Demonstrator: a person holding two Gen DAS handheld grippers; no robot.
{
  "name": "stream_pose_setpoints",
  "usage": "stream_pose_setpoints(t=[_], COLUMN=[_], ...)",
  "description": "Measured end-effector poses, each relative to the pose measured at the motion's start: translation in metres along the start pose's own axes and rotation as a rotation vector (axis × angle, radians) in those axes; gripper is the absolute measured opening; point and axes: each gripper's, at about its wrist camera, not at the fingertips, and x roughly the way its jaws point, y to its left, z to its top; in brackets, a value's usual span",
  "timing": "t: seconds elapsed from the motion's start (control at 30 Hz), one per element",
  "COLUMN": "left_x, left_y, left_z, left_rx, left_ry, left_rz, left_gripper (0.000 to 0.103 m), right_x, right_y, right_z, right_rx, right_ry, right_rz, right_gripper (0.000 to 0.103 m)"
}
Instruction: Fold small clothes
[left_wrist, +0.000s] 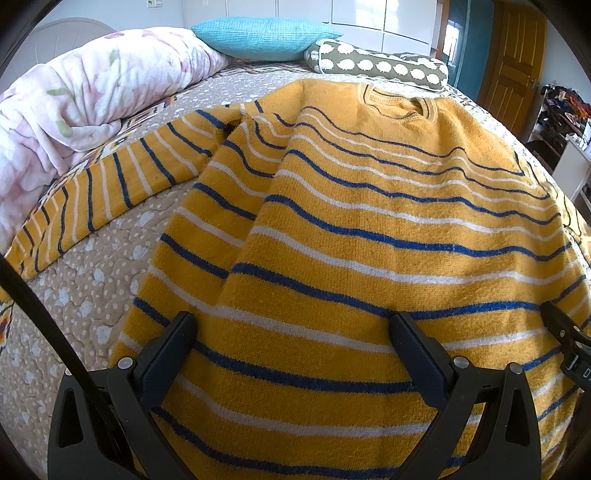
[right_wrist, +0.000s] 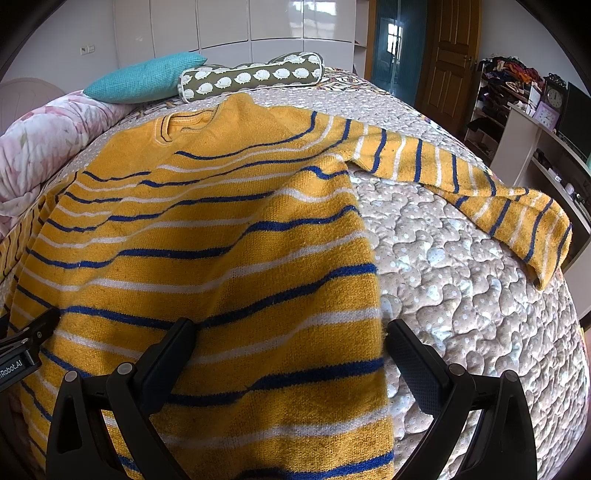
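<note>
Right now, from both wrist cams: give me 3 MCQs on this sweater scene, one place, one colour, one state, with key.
1. Where does the teal pillow lie?
A. at the far end of the bed, beyond the sweater's collar
B. on the sweater's chest
C. on the floor

2. What colours are the stripes on the yellow sweater?
A. red and black
B. blue and white
C. green and grey

3. How do the jaws of the right gripper stand?
A. shut on the sleeve
B. shut on the pillow
C. open, spread over the sweater's side edge

Key: 1 A, the right wrist view shows it past the collar, beside the patterned bolster. 2 B, both colours alternate across body and sleeves. 3 C, the fingers stand wide apart, with knit and quilt visible between them.
</note>
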Motion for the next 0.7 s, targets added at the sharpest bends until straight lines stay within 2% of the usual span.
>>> stream_pose_setpoints(t=[0.13,0.7], left_x=[0.001,-0.0019], left_y=[-0.0035,-0.0021], left_z=[0.0,-0.0008], left_rx=[0.008,-0.011], left_ry=[-0.004,-0.004], left_rz=[0.02,0.001], left_gripper=[0.103,0.103], right_x=[0.0,-0.0001], right_y=[-0.0004,-0.0011], right_z=[0.0001,0.0006], right_rx=[0.0,0.001], right_ry=[0.0,0.002], right_rz=[0.0,0.001], right_gripper=[0.103,0.103])
